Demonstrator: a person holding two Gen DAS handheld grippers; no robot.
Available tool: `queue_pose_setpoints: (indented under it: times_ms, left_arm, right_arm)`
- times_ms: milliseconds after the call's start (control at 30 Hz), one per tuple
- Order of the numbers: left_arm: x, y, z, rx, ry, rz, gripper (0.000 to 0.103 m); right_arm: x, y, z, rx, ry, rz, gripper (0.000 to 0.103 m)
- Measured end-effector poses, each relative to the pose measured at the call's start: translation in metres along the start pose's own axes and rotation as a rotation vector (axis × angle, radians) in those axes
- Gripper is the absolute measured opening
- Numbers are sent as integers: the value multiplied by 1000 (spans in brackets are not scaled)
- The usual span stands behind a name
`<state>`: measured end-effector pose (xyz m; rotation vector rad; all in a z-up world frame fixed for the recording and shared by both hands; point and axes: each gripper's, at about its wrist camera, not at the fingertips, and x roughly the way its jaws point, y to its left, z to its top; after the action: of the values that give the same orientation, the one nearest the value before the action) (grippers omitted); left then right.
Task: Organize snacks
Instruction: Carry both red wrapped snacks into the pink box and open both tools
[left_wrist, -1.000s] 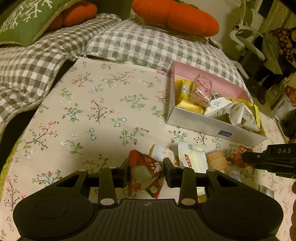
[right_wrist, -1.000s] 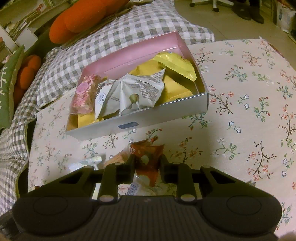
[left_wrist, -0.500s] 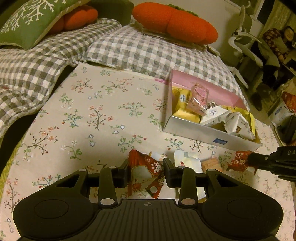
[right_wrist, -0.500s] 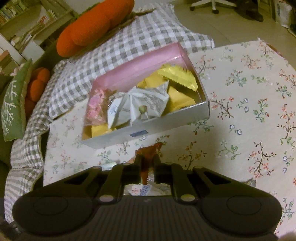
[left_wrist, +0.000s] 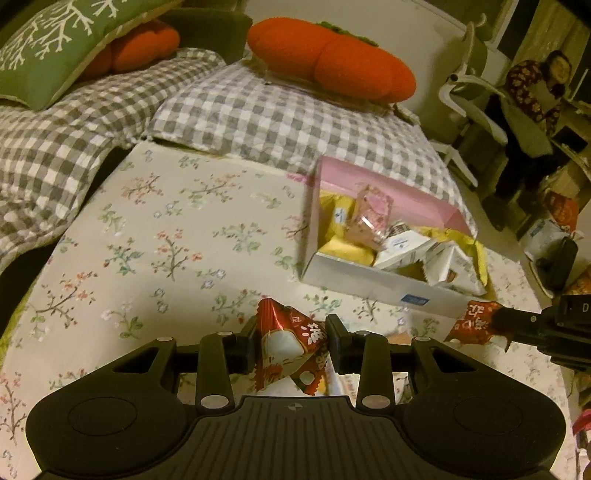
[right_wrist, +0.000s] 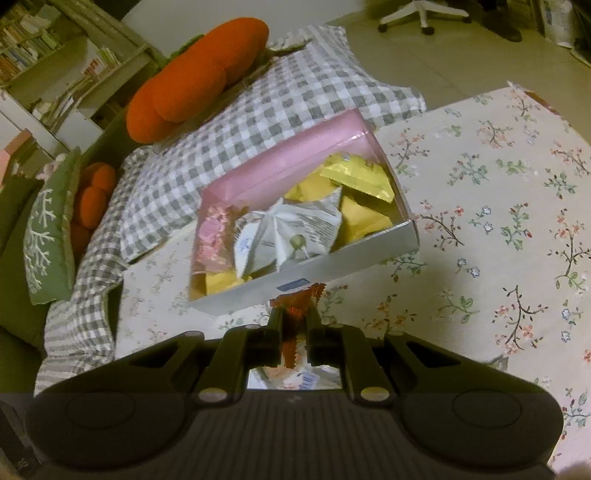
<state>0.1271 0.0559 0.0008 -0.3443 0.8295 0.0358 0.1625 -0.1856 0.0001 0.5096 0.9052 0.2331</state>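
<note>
My left gripper (left_wrist: 291, 334) is shut on a red snack packet (left_wrist: 291, 347) and holds it above the floral cloth, short of the pink-lined box (left_wrist: 373, 288). My right gripper (right_wrist: 295, 317) is shut on a second red snack packet (right_wrist: 293, 306), edge-on between the fingers, just before the box's near wall (right_wrist: 314, 273). That packet (left_wrist: 476, 321) and the right gripper's tip (left_wrist: 517, 317) also show at the right of the left wrist view. The box holds yellow, white and pink snack packs. A few loose snacks (right_wrist: 295, 376) lie under the grippers, mostly hidden.
The floral cloth (left_wrist: 166, 240) covers a low table. Checked grey cushions (left_wrist: 280, 118) and orange plush pillows (left_wrist: 332, 59) lie behind it. A green pillow (left_wrist: 55, 40) is far left. A white chair (left_wrist: 476, 110) and a seated person (left_wrist: 532, 92) are at the right.
Both grippers have risen with their packets. The right gripper closed tighter on its red packet and lifted it off the table toward the box.
</note>
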Motion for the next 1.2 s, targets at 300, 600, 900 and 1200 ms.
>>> queue_pose_setpoints:
  times_ms: [300, 600, 900, 1200]
  left_arm:
    - [3, -17, 16, 35, -29, -71, 34]
    - [21, -49, 49, 79, -50, -231, 34]
    - [60, -87, 85, 123, -112, -266, 34]
    - [105, -94, 90, 136, -143, -209, 35]
  right_arm:
    - [-3, -2, 2, 17, -22, 27, 10]
    - [-11, -3, 23, 30, -96, 86, 10]
    - [1, -9, 54, 41, -159, 77, 10]
    - [38, -9, 66, 34, -191, 77, 10]
